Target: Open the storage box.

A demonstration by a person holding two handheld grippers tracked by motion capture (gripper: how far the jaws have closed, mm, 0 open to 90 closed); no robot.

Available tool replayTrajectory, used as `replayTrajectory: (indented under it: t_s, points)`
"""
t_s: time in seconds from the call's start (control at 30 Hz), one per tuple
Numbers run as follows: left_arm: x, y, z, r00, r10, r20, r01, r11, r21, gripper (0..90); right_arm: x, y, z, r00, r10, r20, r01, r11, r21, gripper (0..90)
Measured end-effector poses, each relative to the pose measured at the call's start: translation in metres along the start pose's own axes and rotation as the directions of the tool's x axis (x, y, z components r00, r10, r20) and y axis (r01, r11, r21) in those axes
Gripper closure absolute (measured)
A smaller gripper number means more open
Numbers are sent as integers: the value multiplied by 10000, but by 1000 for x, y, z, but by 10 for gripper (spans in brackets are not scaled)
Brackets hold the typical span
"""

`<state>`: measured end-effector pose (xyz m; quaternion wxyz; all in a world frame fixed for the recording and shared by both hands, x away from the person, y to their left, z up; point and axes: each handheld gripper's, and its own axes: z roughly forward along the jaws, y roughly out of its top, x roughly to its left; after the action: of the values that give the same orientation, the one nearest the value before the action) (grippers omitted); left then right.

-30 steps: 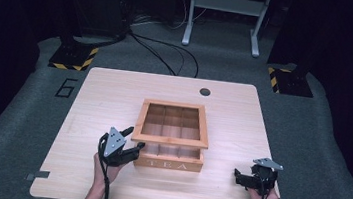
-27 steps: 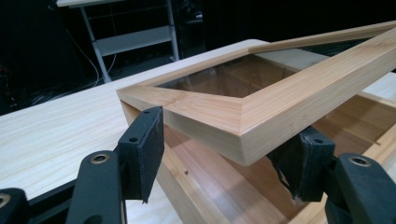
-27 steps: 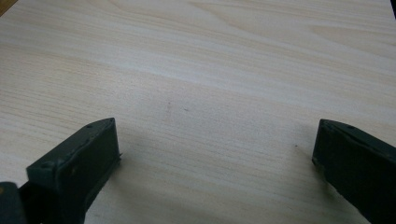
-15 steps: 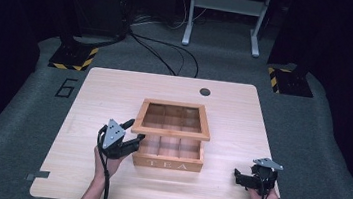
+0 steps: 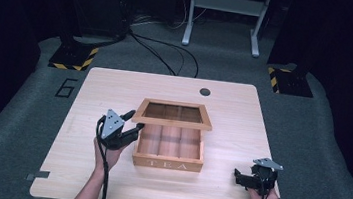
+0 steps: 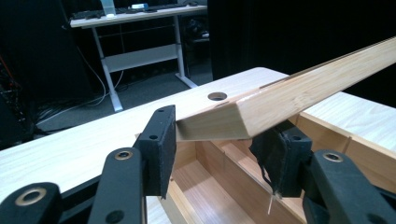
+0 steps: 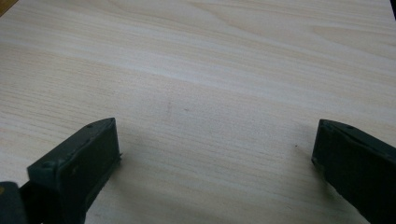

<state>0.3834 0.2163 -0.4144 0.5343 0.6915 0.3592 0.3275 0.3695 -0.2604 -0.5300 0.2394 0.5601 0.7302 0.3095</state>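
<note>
A wooden tea box (image 5: 167,164) marked TEA stands in the middle of the light wooden table (image 5: 242,122). Its glass-paned lid (image 5: 172,123) is tilted up at the front, showing the compartments (image 6: 205,186) inside. My left gripper (image 5: 134,125) is shut on the lid's front left corner. Its jaws have just been closing, with the lid (image 6: 303,88) between the pads (image 6: 161,140). My right gripper (image 5: 237,177) rests low near the table's front right, open, with bare wood (image 7: 210,70) between its jaws.
A round cable hole (image 5: 205,91) sits in the table behind the box. Around the table there is grey floor with cables, two black-and-yellow striped bases (image 5: 71,57) (image 5: 287,79) and a white desk frame (image 5: 225,4) at the back.
The lid lay flat on the box and is now raised at the front. My left gripper has risen with it and closed in on the corner. The right gripper has kept still.
</note>
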Motion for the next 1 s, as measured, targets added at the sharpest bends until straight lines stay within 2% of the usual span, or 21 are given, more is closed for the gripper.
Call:
replayTrajectory:
  t_s: [0.17, 0.3, 0.77, 1.0]
  points:
    - [3, 6, 1, 9999, 79, -139, -80, 9999, -107, 533, 0, 0, 0, 10000, 0, 0, 0, 10000, -3, 2]
    - [7, 11, 2, 9999, -13, -152, 10, 9998, -188, 579, 0, 0, 0, 10000, -24, -11, 24, 10000, 7, 2]
    - [15, 34, 9, 9997, -170, -191, 175, 9995, 252, 594, 0, 0, 0, 10000, 70, 31, -70, 10000, -23, 2]
    - [23, 45, 14, 9993, -387, 3, 386, 9986, 359, 596, 0, 0, 0, 10000, 77, -1, -77, 10000, -6, 2]
